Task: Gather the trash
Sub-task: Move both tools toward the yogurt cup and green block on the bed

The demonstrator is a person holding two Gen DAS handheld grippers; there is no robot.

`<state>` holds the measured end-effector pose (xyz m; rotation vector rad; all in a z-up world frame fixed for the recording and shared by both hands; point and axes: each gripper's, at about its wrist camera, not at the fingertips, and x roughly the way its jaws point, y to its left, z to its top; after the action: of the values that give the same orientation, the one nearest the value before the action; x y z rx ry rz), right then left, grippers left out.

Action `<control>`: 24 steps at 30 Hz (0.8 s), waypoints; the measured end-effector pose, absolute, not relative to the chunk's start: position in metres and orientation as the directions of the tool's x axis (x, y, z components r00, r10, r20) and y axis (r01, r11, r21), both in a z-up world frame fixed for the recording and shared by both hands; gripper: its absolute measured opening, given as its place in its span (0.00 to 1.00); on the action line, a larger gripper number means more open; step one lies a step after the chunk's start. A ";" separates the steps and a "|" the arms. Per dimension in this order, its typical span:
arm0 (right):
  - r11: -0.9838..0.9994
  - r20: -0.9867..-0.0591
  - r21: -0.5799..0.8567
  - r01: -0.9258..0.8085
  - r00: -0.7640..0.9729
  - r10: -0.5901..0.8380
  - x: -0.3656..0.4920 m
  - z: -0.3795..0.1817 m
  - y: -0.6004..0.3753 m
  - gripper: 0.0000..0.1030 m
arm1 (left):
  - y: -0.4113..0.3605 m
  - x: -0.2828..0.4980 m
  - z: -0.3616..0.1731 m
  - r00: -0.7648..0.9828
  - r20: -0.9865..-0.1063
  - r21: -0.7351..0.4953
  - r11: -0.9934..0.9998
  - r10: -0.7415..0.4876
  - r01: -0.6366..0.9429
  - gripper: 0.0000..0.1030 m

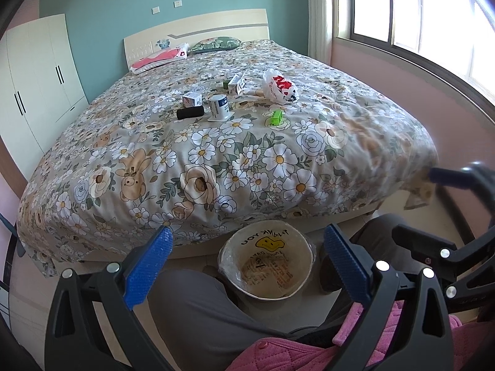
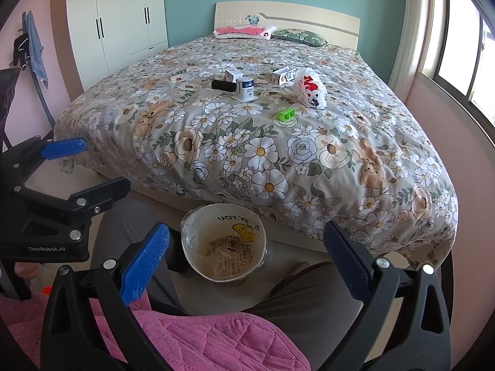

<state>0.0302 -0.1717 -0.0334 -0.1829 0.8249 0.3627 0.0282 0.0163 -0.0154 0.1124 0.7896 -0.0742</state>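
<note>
Lying sideways on bed [image 1: 216, 160], black roll [image 1: 190, 113].

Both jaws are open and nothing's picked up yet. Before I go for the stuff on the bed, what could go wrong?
1. The white can stands upright on soft bedding, beside the black roll; a nudge could tip it.
2. The crumpled plastic bag is loose and may slip from the jaws.
3. The lined bin sits on the floor between the person's legs, below the bed edge, so a carried piece could miss it.
</note>
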 end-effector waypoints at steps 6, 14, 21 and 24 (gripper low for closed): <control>0.922 -0.741 -0.048 -0.385 0.632 0.225 0.063 -0.028 -0.169 0.95 | 0.022 0.065 -0.012 0.691 -0.722 0.061 0.993 -0.028 0.104 0.96; 0.937 -0.727 0.009 -0.348 0.641 0.245 0.136 -0.017 -0.176 0.95 | 0.035 0.143 -0.007 0.672 -0.739 0.009 0.997 -0.041 0.071 0.96; 0.944 -0.743 0.023 -0.330 0.626 0.237 0.204 -0.029 -0.170 0.95 | 0.038 0.223 -0.013 0.667 -0.744 0.012 0.999 -0.025 0.051 0.96; 0.946 -0.754 0.036 -0.322 0.612 0.237 0.233 -0.038 -0.164 0.95 | 0.042 0.256 -0.017 0.663 -0.749 0.004 0.999 -0.026 0.043 0.96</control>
<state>0.2326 -0.1637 -0.0378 -0.1062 0.8531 0.3230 0.2563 0.0418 -0.0169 0.0216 0.8457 -0.0389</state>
